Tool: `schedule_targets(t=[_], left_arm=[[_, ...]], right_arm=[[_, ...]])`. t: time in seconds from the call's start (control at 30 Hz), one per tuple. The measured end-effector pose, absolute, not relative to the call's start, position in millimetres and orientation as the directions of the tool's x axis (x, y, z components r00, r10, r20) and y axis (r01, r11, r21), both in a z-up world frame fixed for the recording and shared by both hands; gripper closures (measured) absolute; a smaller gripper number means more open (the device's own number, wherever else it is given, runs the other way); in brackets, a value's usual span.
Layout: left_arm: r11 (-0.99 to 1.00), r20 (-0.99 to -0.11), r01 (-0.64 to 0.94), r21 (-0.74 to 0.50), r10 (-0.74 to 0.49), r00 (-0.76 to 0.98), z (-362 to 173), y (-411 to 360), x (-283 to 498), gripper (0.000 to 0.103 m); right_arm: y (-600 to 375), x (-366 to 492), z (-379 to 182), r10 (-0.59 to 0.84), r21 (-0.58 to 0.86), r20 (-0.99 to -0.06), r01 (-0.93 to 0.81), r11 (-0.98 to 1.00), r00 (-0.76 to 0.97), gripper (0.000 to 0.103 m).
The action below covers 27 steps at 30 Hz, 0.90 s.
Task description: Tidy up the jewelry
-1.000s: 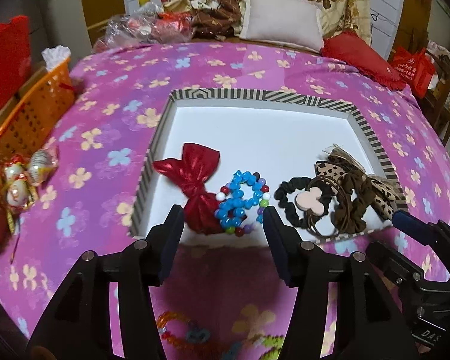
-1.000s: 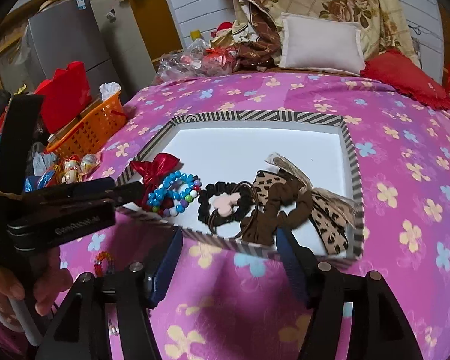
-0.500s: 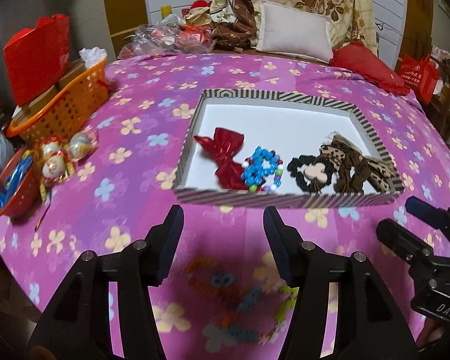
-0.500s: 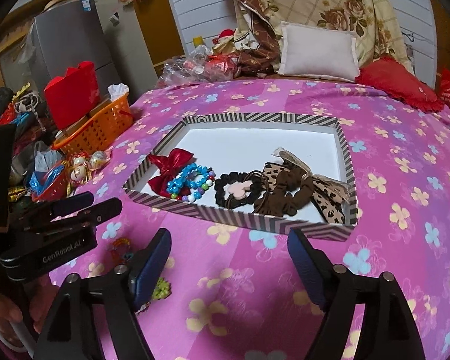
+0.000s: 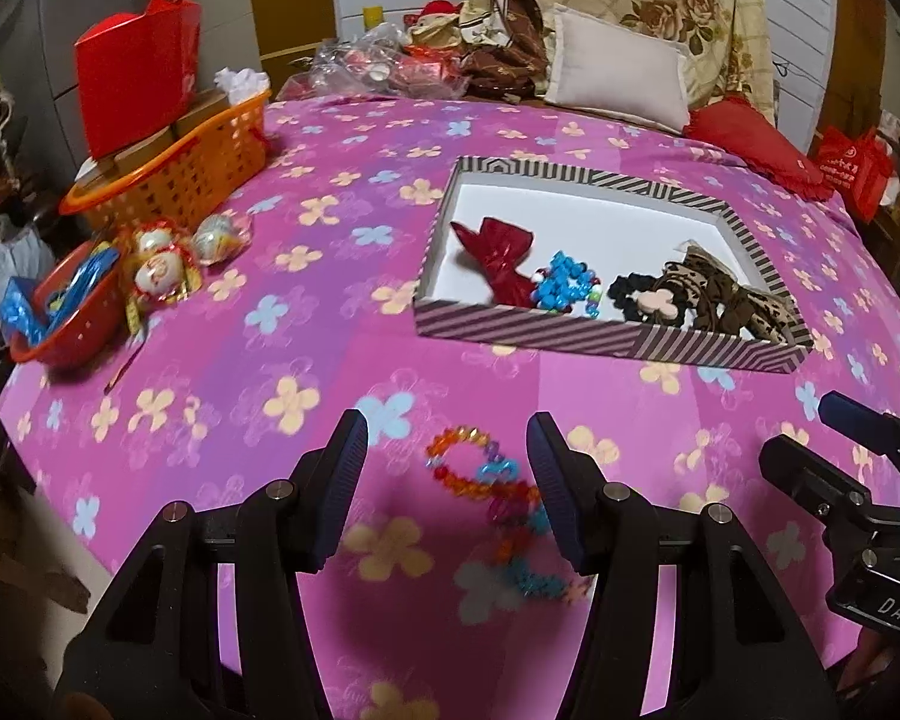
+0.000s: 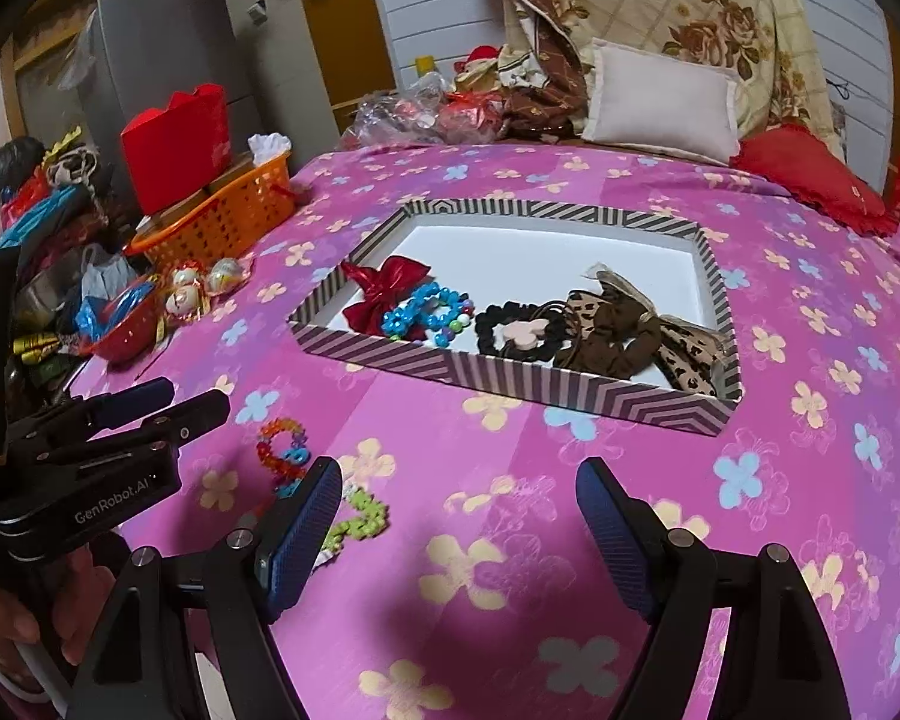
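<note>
**Grippers wide, beads loose on the cloth**

Left gripper: spread apart, empty, hovering over orange beaded bracelet on pink tablecloth. Right gripper: likewise apart, empty. Inside striped tray: red bow, blue bracelet, black scrunchie, leopard bow.

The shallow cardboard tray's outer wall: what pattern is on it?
Black-and-white diagonal stripes meeting in chevrons on the shallow cardboard tray; clearest in the right wrist view.

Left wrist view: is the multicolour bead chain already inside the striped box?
No, the multicolour bead chain lies on the pink bedspread between the open left tongs, short of the striped box.
</note>
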<state>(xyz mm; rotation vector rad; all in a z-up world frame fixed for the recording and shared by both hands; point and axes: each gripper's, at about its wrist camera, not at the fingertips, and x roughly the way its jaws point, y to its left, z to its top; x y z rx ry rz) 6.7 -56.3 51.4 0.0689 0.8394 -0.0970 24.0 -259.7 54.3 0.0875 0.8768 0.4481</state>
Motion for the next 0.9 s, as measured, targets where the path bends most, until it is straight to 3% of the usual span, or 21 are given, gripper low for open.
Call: schedule_targets(t=[0.9], left_arm=[[0.996, -0.734, 0.085, 0.026, -0.039, 0.678, 49, -37, -24, 0.048]], right_arm=[[-247, -2, 63, 0.420, 0.236, -0.723, -0.375, 0.896, 0.549, 0.024]])
